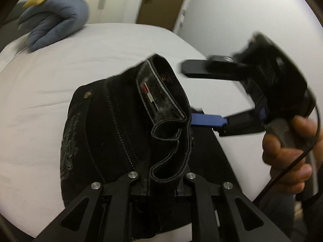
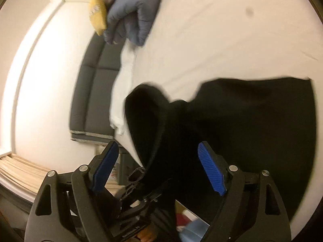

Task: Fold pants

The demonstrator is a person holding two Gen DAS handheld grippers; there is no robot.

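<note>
White bed (image 1: 60, 80) fills both views. Black pants (image 1: 113, 133) lie at frame centre on the sheet, waistband end lifted. Blue-grey quilt (image 2: 135, 14) bundled upper left, yellow cushion (image 2: 98, 12) beside it. Left gripper (image 1: 161, 183) fingers clamped on waistband fabric. Right gripper (image 2: 159, 169) fingers spread apart, pants between them, pads (image 2: 212, 171) not touching.

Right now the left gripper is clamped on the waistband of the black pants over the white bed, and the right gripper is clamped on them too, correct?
Not quite. The right gripper is open, its blue pads spread apart, as the right wrist view shows. The left gripper is indeed clamped on the black pants over the white bed.
</note>
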